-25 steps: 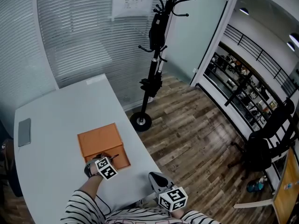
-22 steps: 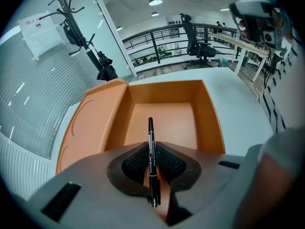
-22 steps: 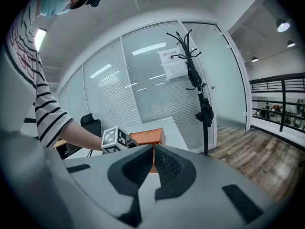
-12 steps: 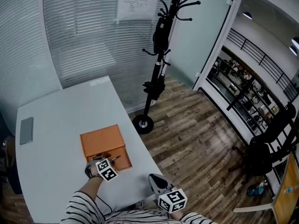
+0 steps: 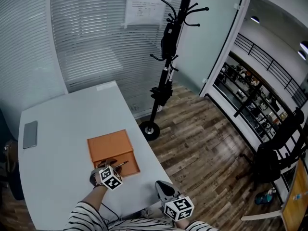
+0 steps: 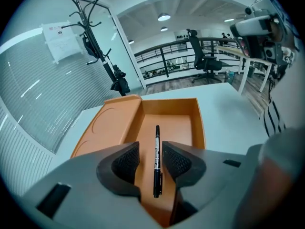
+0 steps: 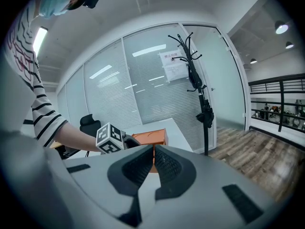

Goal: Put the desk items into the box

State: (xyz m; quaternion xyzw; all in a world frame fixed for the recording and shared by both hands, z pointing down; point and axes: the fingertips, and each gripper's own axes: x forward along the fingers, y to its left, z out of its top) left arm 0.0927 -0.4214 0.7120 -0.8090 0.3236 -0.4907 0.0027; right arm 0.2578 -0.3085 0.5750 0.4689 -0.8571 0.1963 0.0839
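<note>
An orange box (image 5: 124, 165) lies open on the white table (image 5: 62, 119), its lid (image 5: 108, 146) folded flat beside the tray. A black pen (image 6: 157, 151) lies lengthwise on the box's floor (image 6: 167, 125). My left gripper (image 6: 150, 148) hovers over the near end of the box with the pen between its jaws; they are opening, and a gap shows on both sides of the pen. In the head view the left gripper (image 5: 111, 169) sits at the box's near edge. My right gripper (image 5: 162, 187) hangs off the table's near right edge, shut (image 7: 153, 150) and empty.
A grey phone (image 5: 30, 134) lies at the table's far left. A black coat stand (image 5: 166, 57) on a round base rises from the wooden floor beyond the table's right edge. Glass walls with blinds run behind the table. An office chair (image 5: 279, 143) stands far right.
The head view has drifted so the table and box sit slightly lower and to the right. Both grippers keep their places at the box's near edge.
</note>
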